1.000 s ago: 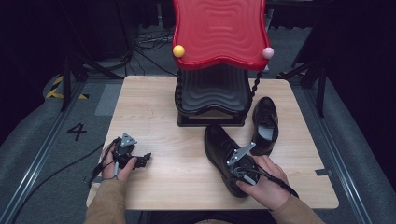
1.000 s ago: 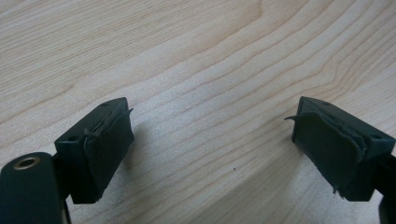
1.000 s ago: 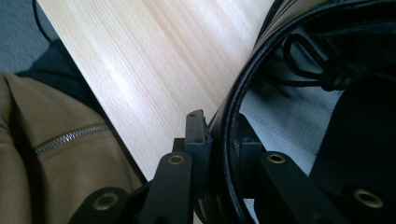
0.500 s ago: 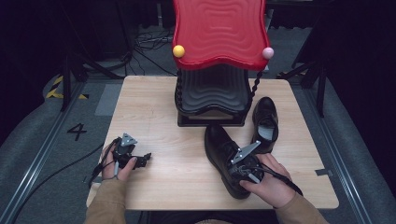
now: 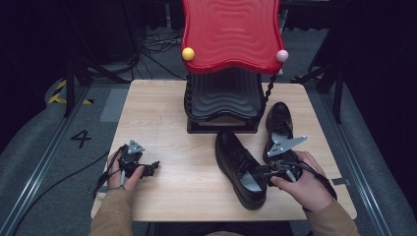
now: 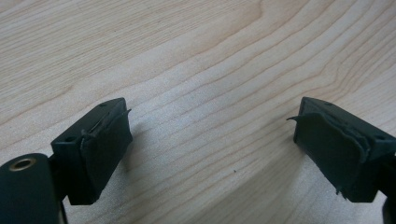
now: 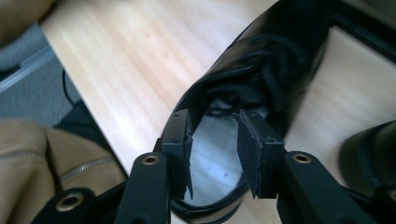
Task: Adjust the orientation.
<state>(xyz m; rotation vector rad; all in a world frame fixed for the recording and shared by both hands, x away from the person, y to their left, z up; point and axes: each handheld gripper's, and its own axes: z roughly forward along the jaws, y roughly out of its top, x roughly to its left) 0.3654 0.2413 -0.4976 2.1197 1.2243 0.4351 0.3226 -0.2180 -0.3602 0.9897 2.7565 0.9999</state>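
Two black leather shoes lie on the wooden table (image 5: 162,123). The nearer shoe (image 5: 241,169) points away from me, and the other shoe (image 5: 279,123) sits to its right, beside the rack. My right gripper (image 5: 261,173) hovers at the nearer shoe's heel opening. In the right gripper view this gripper (image 7: 212,128) has just been opening; its jaws stand apart over the pale insole (image 7: 215,154) and press on nothing. My left gripper (image 5: 154,167) rests low at the table's front left. Its jaws (image 6: 210,126) have also just been opening, with bare wood between them.
A red wavy-topped rack (image 5: 230,34) with black tiers (image 5: 223,98) stands at the back centre, with a yellow ball (image 5: 188,53) and a pink ball (image 5: 282,55) on its corners. Dark floor, cables and stand legs surround the table.
The right hand and its gripper have shifted to the right and lifted slightly, away from the nearer shoe's middle. That shoe stays on the table. The left hand has kept still.
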